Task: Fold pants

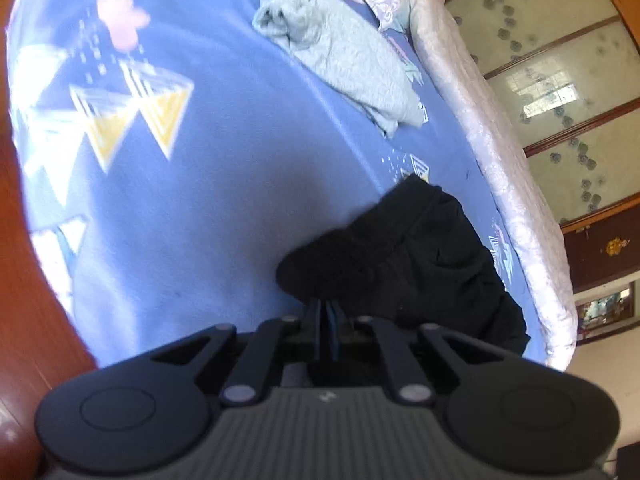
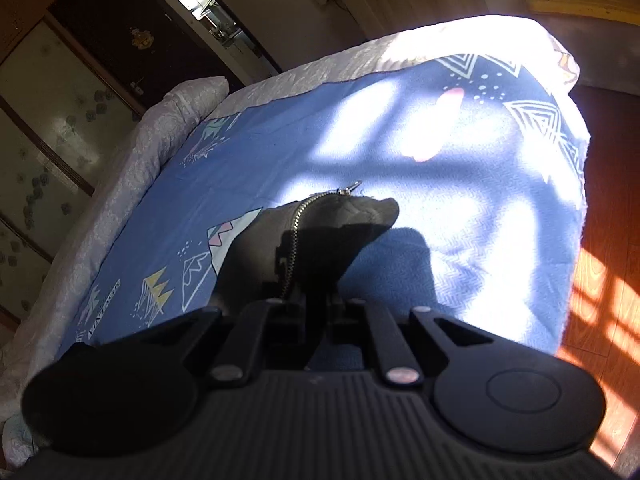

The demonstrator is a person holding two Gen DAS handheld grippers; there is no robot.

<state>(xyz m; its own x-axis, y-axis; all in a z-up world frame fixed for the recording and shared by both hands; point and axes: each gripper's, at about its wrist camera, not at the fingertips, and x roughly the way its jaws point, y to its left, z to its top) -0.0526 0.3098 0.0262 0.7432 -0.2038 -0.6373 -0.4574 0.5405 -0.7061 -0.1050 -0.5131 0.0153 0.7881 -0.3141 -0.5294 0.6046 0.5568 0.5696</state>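
In the left wrist view the black pants [image 1: 420,248] lie bunched on the blue patterned sheet [image 1: 200,220], near the bed's right edge. My left gripper [image 1: 329,306] is shut, with its tips at the near edge of the black cloth, which appears pinched between them. In the right wrist view my right gripper [image 2: 316,300] is shut on a lifted part of the pants [image 2: 340,232]. Their metal zipper [image 2: 296,232] runs down into the jaws. The cloth stands up off the sheet [image 2: 440,220] and casts a shadow to its right.
A crumpled pale green garment [image 1: 340,52] lies further up the bed, by the pillows. The white quilted mattress edge [image 1: 500,168] borders the sheet. Beyond it stand wardrobe doors [image 1: 560,80]. Wooden floor [image 2: 612,240] lies past the bed's right side.
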